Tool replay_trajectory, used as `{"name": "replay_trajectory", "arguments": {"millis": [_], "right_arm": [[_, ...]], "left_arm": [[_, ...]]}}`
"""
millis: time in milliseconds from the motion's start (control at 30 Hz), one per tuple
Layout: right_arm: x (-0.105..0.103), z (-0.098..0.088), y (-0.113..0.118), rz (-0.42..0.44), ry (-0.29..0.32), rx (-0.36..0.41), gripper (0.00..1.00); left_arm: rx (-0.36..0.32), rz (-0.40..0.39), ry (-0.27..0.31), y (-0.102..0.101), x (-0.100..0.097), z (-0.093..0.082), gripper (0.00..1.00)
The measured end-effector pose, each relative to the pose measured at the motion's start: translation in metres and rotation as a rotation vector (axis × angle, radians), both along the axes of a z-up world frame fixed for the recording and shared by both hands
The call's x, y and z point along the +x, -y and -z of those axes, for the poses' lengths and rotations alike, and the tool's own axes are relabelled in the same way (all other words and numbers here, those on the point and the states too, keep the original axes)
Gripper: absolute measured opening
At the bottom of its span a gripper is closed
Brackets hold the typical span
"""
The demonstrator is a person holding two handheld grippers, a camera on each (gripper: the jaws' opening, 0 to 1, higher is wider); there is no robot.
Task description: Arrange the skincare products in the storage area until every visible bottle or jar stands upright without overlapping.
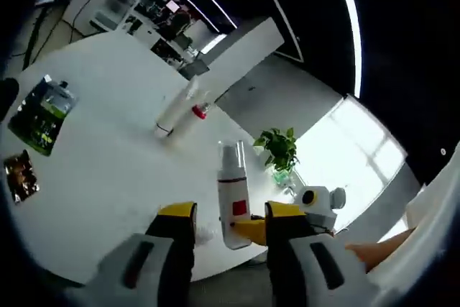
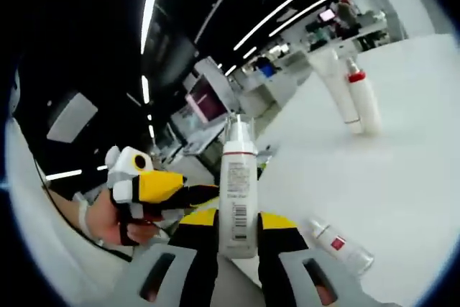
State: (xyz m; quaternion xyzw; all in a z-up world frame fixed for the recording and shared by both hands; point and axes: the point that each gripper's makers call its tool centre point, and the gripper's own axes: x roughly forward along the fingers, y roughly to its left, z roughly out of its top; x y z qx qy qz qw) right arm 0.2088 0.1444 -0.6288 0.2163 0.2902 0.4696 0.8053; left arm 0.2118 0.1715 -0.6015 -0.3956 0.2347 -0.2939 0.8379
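A white pump bottle with a red label [image 1: 233, 203] stands upright at the table's near edge, and my right gripper [image 2: 241, 222] is shut on its lower body [image 2: 238, 199]. My left gripper [image 1: 230, 215] is open, its yellow-tipped jaws wide on either side of that bottle without touching it. The right gripper's yellow fingertip [image 1: 251, 229] shows against the bottle's base. The left gripper [image 2: 154, 186] enters the right gripper view from the left. Farther off, a white tube [image 1: 175, 114] and a red-capped white bottle [image 1: 199, 111] stand upright side by side. A small clear bottle [image 2: 335, 244] lies on its side.
A green pouch [image 1: 42, 114] and a small brown packet [image 1: 20, 175] lie on the white table [image 1: 108, 149] at the left. A potted plant [image 1: 278, 150] stands beyond the table's edge. A person's hand [image 2: 100, 222] holds the left gripper.
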Motion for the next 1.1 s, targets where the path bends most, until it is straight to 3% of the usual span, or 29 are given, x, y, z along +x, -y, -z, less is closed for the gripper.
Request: {"name": "replay_trajectory", "arguments": {"millis": [67,167,267,433,567,733,933,1100], "right_arm": [[0.001,-0.003,-0.003,-0.009,-0.003,0.013,0.14],[-0.002,-0.005,-0.009,-0.033,-0.022,0.041,0.14],[-0.006,-0.014,-0.018,-0.064,-0.047,0.084,0.14],[-0.008,-0.031,-0.024,-0.082,-0.057,0.160,0.14],[-0.013,-0.037,-0.026,-0.107,-0.076,0.195,0.14],[-0.021,-0.041,-0.027,-0.140,-0.102,0.225,0.14],[-0.035,-0.043,-0.030,-0.203,-0.251,0.309,0.14],[-0.040,-0.040,-0.030,-0.224,-0.300,0.317,0.14]], "left_arm": [[-0.067,0.001,-0.018,0.005,-0.001,-0.003,0.38],[-0.243,-0.014,-0.079,0.008,-0.003,-0.005,0.41],[-0.239,-0.042,-0.093,-0.003,0.003,0.001,0.39],[-0.360,-0.058,-0.064,-0.016,-0.002,-0.014,0.33],[-0.384,-0.059,-0.072,-0.018,-0.001,-0.014,0.33],[-0.343,-0.020,-0.052,-0.009,-0.005,-0.015,0.36],[-0.321,0.047,-0.043,0.002,-0.013,-0.016,0.35],[-0.336,0.068,-0.047,0.004,-0.015,-0.016,0.32]]}}
